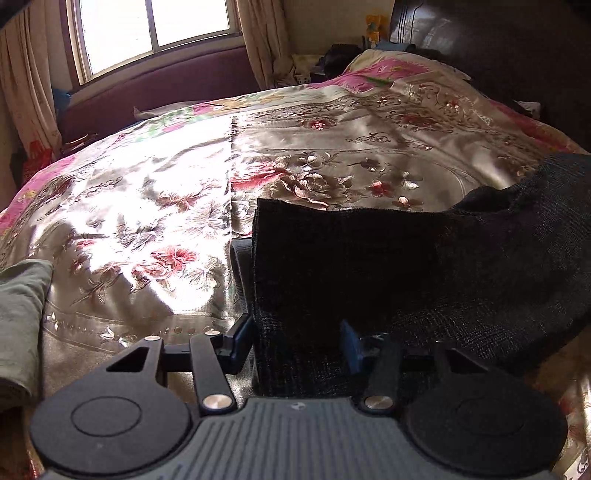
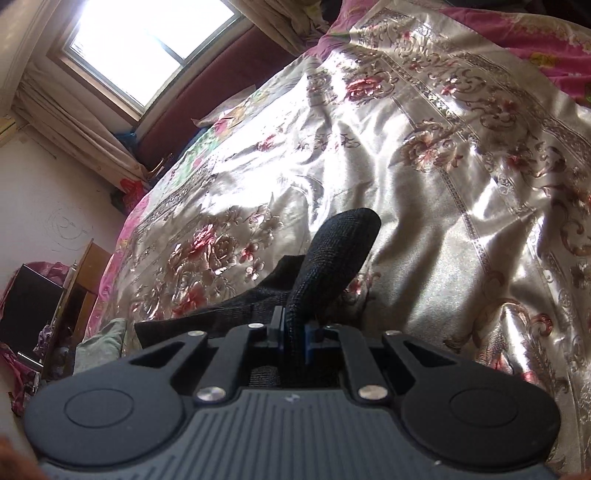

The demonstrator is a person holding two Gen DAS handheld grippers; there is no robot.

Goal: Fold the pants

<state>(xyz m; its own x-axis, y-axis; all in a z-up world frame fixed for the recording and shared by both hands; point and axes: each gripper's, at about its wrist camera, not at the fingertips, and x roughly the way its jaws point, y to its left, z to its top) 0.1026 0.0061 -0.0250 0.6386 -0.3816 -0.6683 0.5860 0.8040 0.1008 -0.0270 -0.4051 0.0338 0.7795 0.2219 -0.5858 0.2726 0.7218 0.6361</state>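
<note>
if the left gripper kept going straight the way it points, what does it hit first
Most likely the dark pants: the fabric already lies between the left gripper's open fingers and stretches ahead. Beyond that is the floral bedspread.

The pants are showing black with a faint grid weave. Under them the bedspread is gleaming silver-beige satin, patterned with red and pink flowers and scrolling borders, turning bright pink with green patches at its edges. Left of the pants a grey-green cloth is lying plain. Beyond the pants the headboard is showing maroon, the curtains beige.
</note>
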